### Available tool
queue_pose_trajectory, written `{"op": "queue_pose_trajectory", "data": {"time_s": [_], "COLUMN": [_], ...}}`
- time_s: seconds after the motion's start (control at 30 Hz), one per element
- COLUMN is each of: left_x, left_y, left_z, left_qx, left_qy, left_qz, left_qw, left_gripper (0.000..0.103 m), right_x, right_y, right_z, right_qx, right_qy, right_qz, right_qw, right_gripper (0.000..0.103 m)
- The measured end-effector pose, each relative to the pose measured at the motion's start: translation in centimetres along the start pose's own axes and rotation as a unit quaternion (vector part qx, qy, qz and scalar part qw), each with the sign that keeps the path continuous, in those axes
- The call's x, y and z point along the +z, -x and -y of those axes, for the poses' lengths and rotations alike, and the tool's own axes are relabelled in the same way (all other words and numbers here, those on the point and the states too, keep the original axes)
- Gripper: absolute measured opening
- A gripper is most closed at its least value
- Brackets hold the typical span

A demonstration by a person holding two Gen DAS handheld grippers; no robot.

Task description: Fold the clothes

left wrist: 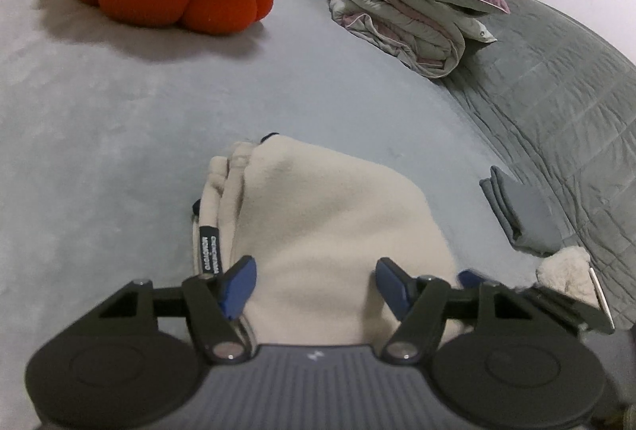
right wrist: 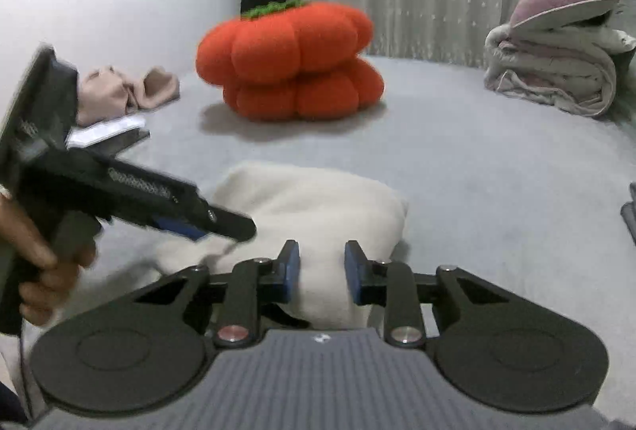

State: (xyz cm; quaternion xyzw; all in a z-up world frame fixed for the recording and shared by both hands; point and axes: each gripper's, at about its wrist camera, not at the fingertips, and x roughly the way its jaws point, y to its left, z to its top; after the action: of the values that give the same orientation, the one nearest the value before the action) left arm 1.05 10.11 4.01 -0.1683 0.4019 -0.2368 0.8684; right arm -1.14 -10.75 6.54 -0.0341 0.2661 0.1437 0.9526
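A cream fleece garment (left wrist: pixel 330 215) lies folded in a thick bundle on the pale grey bed cover (left wrist: pixel 119 135), a black label strap hanging at its left edge. My left gripper (left wrist: pixel 314 283) hovers over its near end, open, with the blue pads wide apart and not pressing the cloth. In the right wrist view the same garment (right wrist: pixel 318 199) lies just ahead of my right gripper (right wrist: pixel 322 271), whose pads stand a narrow gap apart, open, with nothing pinched. The left gripper (right wrist: pixel 234 227), held by a hand (right wrist: pixel 39 271), reaches in from the left over the garment.
An orange pumpkin-shaped cushion (right wrist: pixel 290 64) sits mid-bed. A rolled quilt with a mauve pillow (right wrist: pixel 556 64) lies at the far right, a pinkish garment (right wrist: pixel 127 92) at the far left. A folded grey cloth (left wrist: pixel 520 215) and a grey quilted blanket (left wrist: pixel 564 104) lie to the right.
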Motion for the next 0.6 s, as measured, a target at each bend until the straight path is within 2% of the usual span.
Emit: {"op": "queue_pose_trajectory", "data": {"time_s": [0.1,0.2,0.27,0.4,0.5,0.6], "left_x": [-0.2,-0.6,-0.8,-0.6,-0.4,-0.6], "left_y": [0.3,0.9,1.5,1.6,0.7,-0.6], "left_z": [0.9,3.0,3.9,4.7,4.4,3.7], "left_qx": [0.003,0.031,0.03,-0.003,0.003,0.034], "left_qy": [-0.007,-0.055,-0.073,-0.071,-0.07,-0.067], "left_qz": [0.004,0.018,0.035,0.056,0.057,0.049], "left_qw": [1.0,0.9979,0.9962,0.9959,0.996,0.996], "left_gripper": [0.068,0.069,0.069,0.069,0.069,0.069], "right_x": [-2.9,-3.1,-3.6,-4.9,-5.6,-5.8], "right_y": [-0.4,-0.7,0.1,1.3,1.3,1.1], "right_z": [-1.2,-1.2,-0.6,-0.4,-1.0,-0.9], "right_qx": [-0.028,-0.042,-0.038,-0.033,-0.04,-0.038], "right_qy": [0.027,0.053,0.049,0.058,0.086,0.091], "right_qz": [-0.021,-0.018,-0.02,-0.018,-0.014,-0.012], "right_qw": [0.999,0.998,0.998,0.998,0.995,0.995], "right_gripper": [0.03,0.03,0.031,0.031,0.031,0.031]}}
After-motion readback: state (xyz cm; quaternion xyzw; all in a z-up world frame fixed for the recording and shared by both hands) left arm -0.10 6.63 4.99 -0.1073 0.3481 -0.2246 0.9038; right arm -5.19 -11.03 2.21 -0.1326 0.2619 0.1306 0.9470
